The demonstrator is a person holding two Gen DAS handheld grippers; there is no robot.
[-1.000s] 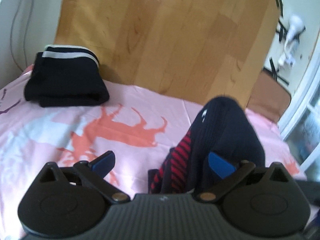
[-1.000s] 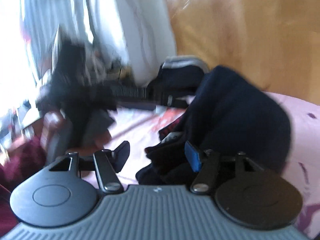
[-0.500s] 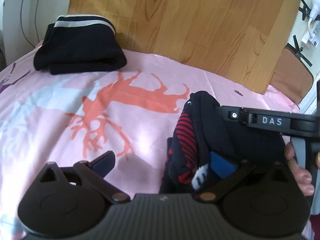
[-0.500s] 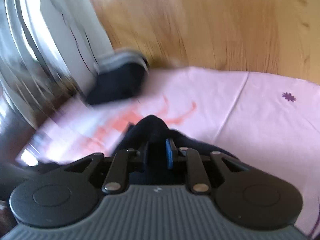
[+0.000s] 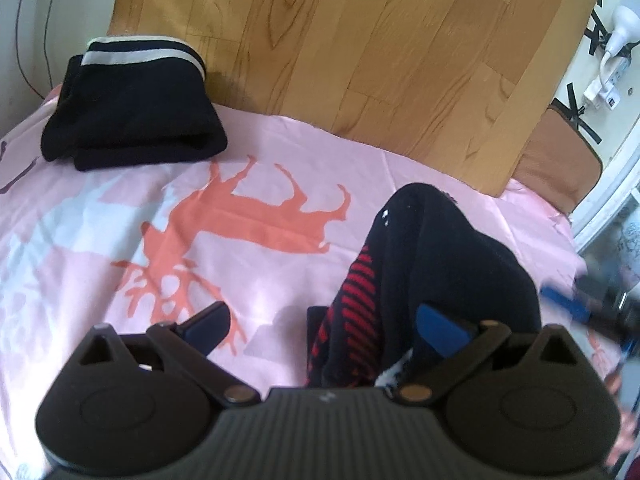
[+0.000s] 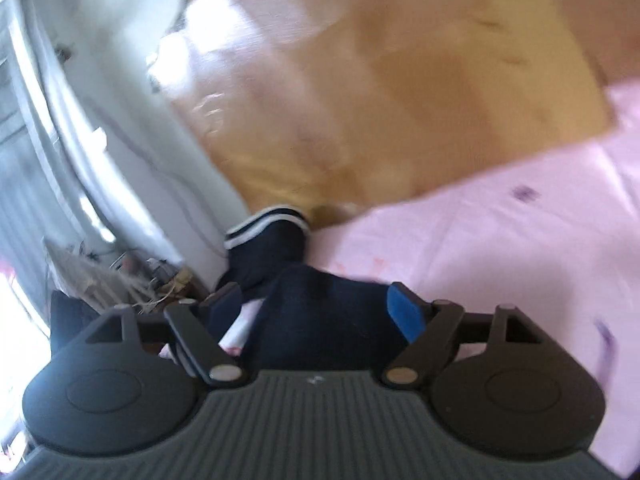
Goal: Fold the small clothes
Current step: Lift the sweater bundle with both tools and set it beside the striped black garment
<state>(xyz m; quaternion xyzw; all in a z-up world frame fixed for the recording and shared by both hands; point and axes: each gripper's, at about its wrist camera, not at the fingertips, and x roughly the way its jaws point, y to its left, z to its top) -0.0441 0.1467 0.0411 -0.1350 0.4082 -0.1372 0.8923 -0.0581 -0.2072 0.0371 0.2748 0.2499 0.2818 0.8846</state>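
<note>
Two hand-held grippers over a bed w/ a pink sheet [image 5: 256,168].

Left hand-held gripper [image 5: 320,322]: tilted down toward the bed, jaws spread wide, nothing pinched. Its right pad sits against the near side of a dark garment [image 5: 448,264], its left pad is over bare sheet, well apart from the cloth.

Garment: navy w/ a red-striped part, bunched in a heap on the sheet at the right of the left view, just in front of that gripper.

Right hand-held gripper [image 6: 316,308]: pointing nearly level across the bed, rolled so the scene leans; jaws opening, wide now. The garment [image 6: 320,320] lies between them but the pads don't press on it. View is blurred. In the left view this gripper shows only as a smeared blue/black shape at the right edge [image 5: 592,308].

Folded piece [image 5: 132,108]: navy w/ white stripes, lying at the far left of the bed against a wood-look board [image 5: 360,48], well apart from the heap.

Writing: none legible on grippers or cloth; the sheet has an orange deer print [image 5: 256,216].
</note>
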